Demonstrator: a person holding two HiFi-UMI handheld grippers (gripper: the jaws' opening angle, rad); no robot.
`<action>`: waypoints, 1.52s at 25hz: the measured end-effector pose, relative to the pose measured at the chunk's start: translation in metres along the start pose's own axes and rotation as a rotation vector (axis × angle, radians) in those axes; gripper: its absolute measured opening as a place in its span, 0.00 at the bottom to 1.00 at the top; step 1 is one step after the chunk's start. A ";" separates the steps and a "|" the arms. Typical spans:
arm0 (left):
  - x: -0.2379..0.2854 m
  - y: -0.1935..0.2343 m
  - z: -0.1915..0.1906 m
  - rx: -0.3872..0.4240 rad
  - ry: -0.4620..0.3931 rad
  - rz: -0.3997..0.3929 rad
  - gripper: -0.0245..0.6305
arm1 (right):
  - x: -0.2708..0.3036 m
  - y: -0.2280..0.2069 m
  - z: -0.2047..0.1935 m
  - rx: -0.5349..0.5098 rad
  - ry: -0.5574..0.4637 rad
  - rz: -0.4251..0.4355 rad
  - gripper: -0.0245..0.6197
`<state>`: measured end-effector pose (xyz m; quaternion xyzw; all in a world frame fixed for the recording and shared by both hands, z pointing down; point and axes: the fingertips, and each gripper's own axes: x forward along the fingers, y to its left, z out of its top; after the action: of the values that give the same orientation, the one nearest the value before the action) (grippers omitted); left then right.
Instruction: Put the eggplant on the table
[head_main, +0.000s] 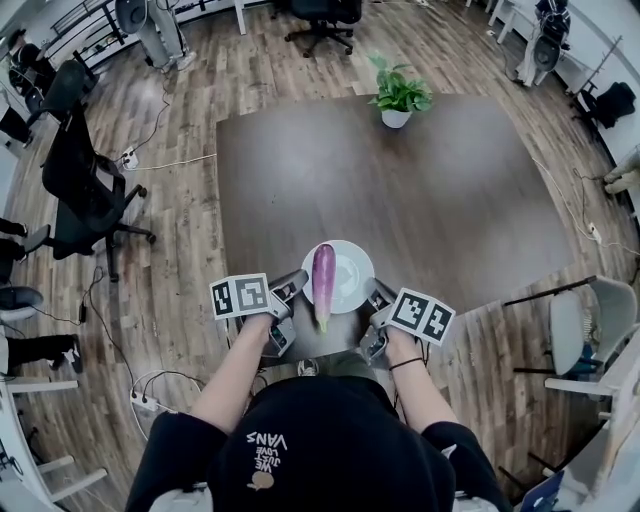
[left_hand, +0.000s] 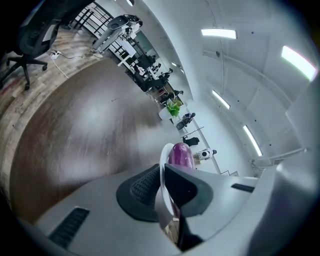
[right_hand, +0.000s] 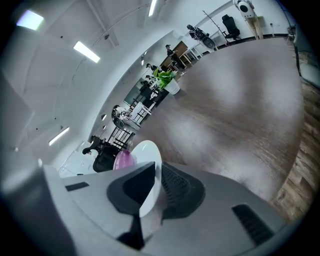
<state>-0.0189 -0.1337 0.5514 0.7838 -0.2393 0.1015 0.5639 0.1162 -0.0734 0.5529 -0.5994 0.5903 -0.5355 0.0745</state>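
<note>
A long purple eggplant lies across a white plate held over the near edge of the dark brown table. My left gripper is shut on the plate's left rim, and the eggplant shows just beyond its jaws. My right gripper is shut on the plate's right rim; a pink-purple bit of eggplant peeks past it. The eggplant's stem end overhangs the plate toward me.
A potted green plant stands at the table's far edge. Black office chairs stand on the wood floor at left, a white chair at right. Cables and a power strip lie on the floor by my left side.
</note>
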 end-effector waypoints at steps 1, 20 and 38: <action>0.004 -0.001 0.004 0.000 -0.004 0.000 0.08 | 0.004 -0.001 0.006 -0.003 0.003 0.001 0.10; 0.044 0.033 0.091 -0.089 -0.148 0.092 0.08 | 0.108 0.015 0.083 -0.118 0.174 0.057 0.10; 0.063 0.112 0.128 -0.161 -0.233 0.247 0.08 | 0.220 0.017 0.091 -0.291 0.358 0.087 0.10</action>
<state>-0.0336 -0.2971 0.6285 0.7074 -0.4047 0.0590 0.5765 0.1126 -0.3009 0.6242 -0.4734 0.6902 -0.5389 -0.0956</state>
